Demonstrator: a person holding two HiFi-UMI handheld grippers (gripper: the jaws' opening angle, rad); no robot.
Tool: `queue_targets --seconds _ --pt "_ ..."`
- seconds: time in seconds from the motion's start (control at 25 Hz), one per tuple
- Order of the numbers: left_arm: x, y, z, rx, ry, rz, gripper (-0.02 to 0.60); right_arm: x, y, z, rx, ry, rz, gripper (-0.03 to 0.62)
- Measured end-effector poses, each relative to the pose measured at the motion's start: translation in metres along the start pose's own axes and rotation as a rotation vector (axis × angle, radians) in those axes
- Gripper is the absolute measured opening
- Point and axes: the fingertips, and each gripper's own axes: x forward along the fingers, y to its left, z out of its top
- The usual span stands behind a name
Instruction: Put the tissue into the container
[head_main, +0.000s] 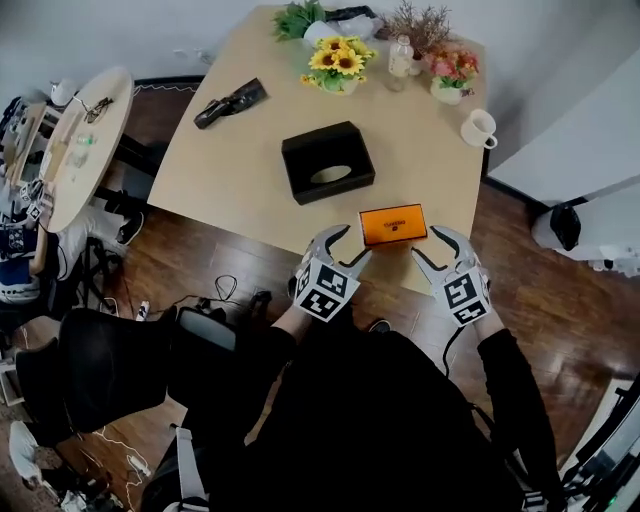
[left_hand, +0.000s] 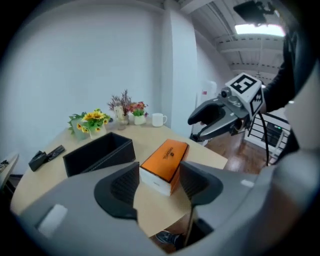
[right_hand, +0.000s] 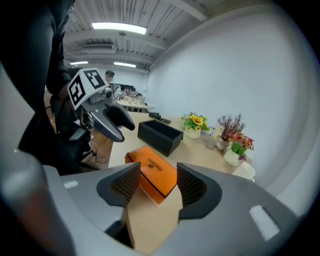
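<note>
Head view, tabletop layout. The orange tissue box (head_main: 393, 224) lies flat on the table (head_main: 220, 170), close to its near edge.

We hold the left gripper (head_main: 355, 243) at about 8 o'clock of the box and the right gripper (head_main: 428, 247) at about 4 o'clock. Each is just beside a near corner. We cannot tell whether either one touches it.

Jaws, both grippers: released, partway apart, clamping nothing. In each gripper view the box shows through the gap, lying beyond the pads with the pads clear of it.

The black container (head_main: 328, 161) sits open-topped at 11 o'clock of the box, apart from it. A pale oval shows inside.

- **12 o'clock, far end:** sunflowers (head_main: 338, 62).
- **2 o'clock:** white mug (head_main: 480, 128).
- **10 o'clock:** a dark remote-like object (head_main: 230, 103).
</note>
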Motion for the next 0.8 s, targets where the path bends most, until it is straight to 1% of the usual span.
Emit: queue_targets --seconds 0.12,0.16,0.24,0.36,0.44,0.56,0.64,0.8 --pt "0.021 0.003 -0.024 0.010 0.055 -0.065 0.257 0.029 -0.007 -0.032 0.018 0.136 0.065 0.301" --pt "0.026 0.003 -0.029 0.011 0.066 -0.079 0.272 0.035 -0.008 -0.039 0.031 0.162 0.080 0.310" --pt "0.034 0.005 -0.035 0.010 0.082 -0.093 0.300 0.046 -0.011 -0.046 0.056 0.189 0.100 0.342" --pt "0.045 0.009 -0.042 -0.013 0.102 -0.088 0.330 0.060 -0.010 -0.054 0.100 0.201 0.140 0.393" --pt "0.053 0.011 -0.045 -0.024 0.118 -0.072 0.356 0.068 -0.007 -0.065 0.106 0.218 0.182 0.474" --pt "0.063 0.013 -0.048 -0.026 0.145 -0.037 0.404 0.074 -0.004 -0.078 0.084 0.229 0.236 0.503" --pt "0.067 0.009 -0.049 -0.028 0.152 -0.025 0.421 0.075 -0.003 -0.080 0.069 0.217 0.264 0.509" --pt "0.078 0.002 -0.058 -0.014 0.185 -0.017 0.430 0.081 0.000 -0.083 0.037 0.202 0.307 0.511"
